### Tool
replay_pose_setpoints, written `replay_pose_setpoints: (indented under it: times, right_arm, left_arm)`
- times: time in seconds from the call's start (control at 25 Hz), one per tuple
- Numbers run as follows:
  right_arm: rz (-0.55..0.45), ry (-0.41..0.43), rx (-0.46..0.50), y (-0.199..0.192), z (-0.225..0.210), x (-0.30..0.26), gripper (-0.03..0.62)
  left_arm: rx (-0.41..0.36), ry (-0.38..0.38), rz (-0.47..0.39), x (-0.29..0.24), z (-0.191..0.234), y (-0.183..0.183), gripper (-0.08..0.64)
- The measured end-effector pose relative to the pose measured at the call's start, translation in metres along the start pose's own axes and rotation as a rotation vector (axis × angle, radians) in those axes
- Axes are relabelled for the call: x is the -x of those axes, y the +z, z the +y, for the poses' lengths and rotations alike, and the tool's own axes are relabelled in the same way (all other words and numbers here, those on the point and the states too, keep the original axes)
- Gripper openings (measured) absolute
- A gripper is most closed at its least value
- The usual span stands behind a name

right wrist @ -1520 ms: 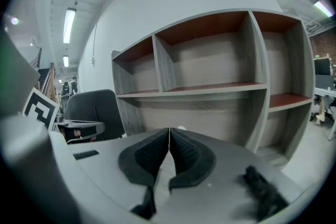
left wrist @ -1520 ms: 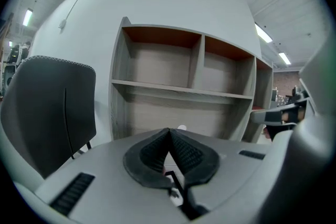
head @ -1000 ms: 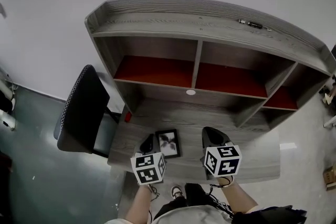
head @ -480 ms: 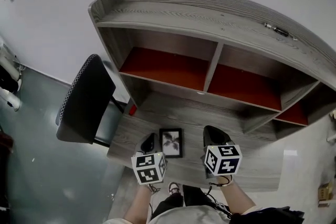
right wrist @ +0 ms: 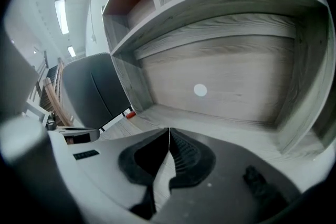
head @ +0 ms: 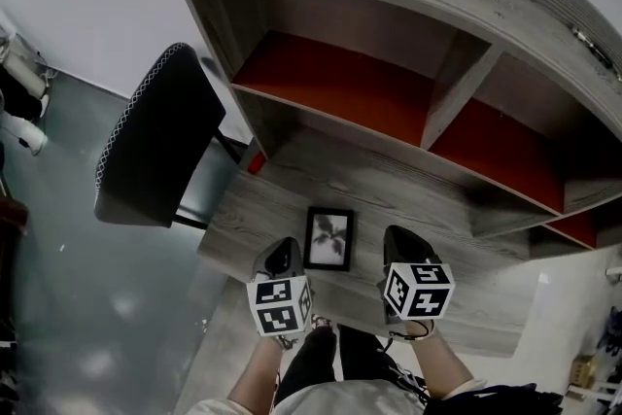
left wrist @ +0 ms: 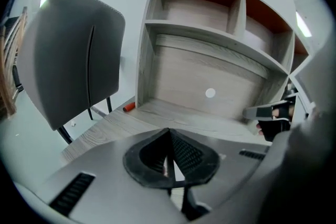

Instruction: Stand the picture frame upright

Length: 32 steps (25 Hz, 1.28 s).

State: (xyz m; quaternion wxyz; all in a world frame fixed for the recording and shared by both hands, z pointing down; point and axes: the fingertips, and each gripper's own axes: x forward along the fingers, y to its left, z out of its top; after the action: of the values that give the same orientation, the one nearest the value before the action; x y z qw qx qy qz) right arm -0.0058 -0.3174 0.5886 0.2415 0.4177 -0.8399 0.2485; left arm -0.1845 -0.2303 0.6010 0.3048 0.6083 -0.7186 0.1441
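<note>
A small black picture frame [head: 329, 238] with a leaf print lies flat on the grey wooden desk [head: 262, 209], between my two grippers. My left gripper [head: 281, 259] is just left of the frame's near edge, jaws shut with nothing in them. My right gripper [head: 401, 250] hangs to the frame's right, also shut and empty. In the left gripper view the shut tips [left wrist: 169, 131] point at the desk's back panel, and the right gripper [left wrist: 273, 113] shows at the edge. The right gripper view shows its own closed tips [right wrist: 169, 130]. Neither gripper view shows the frame.
A hutch with red-backed shelves [head: 330, 83] rises at the desk's rear. A black office chair [head: 155, 136] stands left of the desk. A small red object [head: 255, 161] lies at the desk's far left. A white round cable cap [right wrist: 200, 90] marks the back panel.
The head view has swung closer and to the right, so the desk and hutch fill more of it. Both grippers have stayed beside the flat frame, still shut.
</note>
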Motion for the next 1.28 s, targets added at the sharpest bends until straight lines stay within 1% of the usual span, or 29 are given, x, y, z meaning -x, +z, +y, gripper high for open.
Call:
replay_pose_setpoints:
  times: [0.2, 0.32, 0.56, 0.8, 1.04, 1.28]
  right_arm:
    - [0.074, 0.009, 0.008, -0.033, 0.004, -0.018, 0.032]
    - [0.107, -0.001, 0.016, -0.050, 0.001, -0.024, 0.032]
    - [0.144, -0.007, 0.025, -0.069, -0.002, -0.034, 0.032]
    - [0.158, 0.016, 0.016, -0.076, 0.000, -0.039, 0.032]
    - [0.168, 0.018, 0.019, -0.083, -0.001, -0.043, 0.032]
    - [0.175, 0.013, 0.006, -0.089, -0.006, -0.047, 0.032]
  left_arm:
    - [0.028, 0.016, 0.051, -0.009, 0.010, -0.031, 0.006]
    - [0.040, 0.011, 0.079, -0.014, 0.011, -0.048, 0.006]
    - [0.056, 0.008, 0.114, -0.021, 0.012, -0.071, 0.008]
    - [0.086, -0.032, 0.130, -0.025, 0.008, -0.077, 0.006]
    - [0.090, -0.032, 0.128, -0.029, 0.008, -0.078, 0.006]
    - [0.053, -0.055, 0.171, -0.039, 0.005, -0.083, 0.008]
